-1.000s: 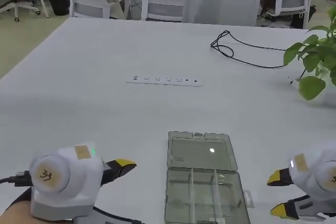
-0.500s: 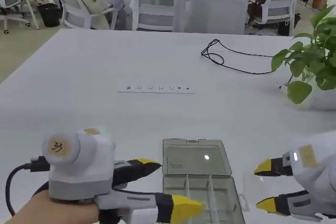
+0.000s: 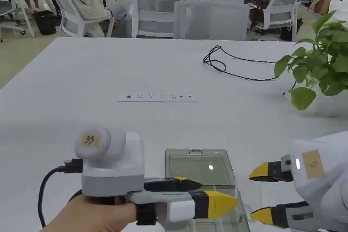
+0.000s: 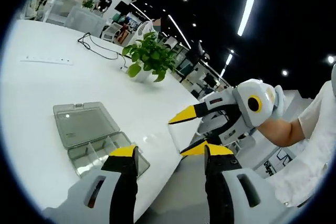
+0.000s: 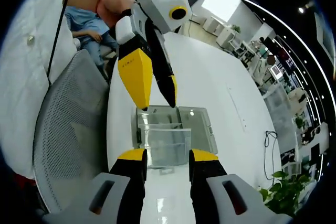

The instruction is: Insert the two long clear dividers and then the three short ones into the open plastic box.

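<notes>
The left gripper (image 3: 212,194) holds its 2 jaws wide and empty over the near part of the open box (image 3: 201,165), whose lid lies flat just beyond the tips. The right gripper (image 3: 254,196), also wide and empty, points at the box's right edge from just beside it, without touching. Clear dividers (image 4: 102,150) stand in the base, their count unclear, and past both grippers open table (image 3: 81,107) runs to a strip (image 3: 157,97), with a cable (image 3: 228,61) and plant (image 3: 318,69) well beyond the right gripper.
</notes>
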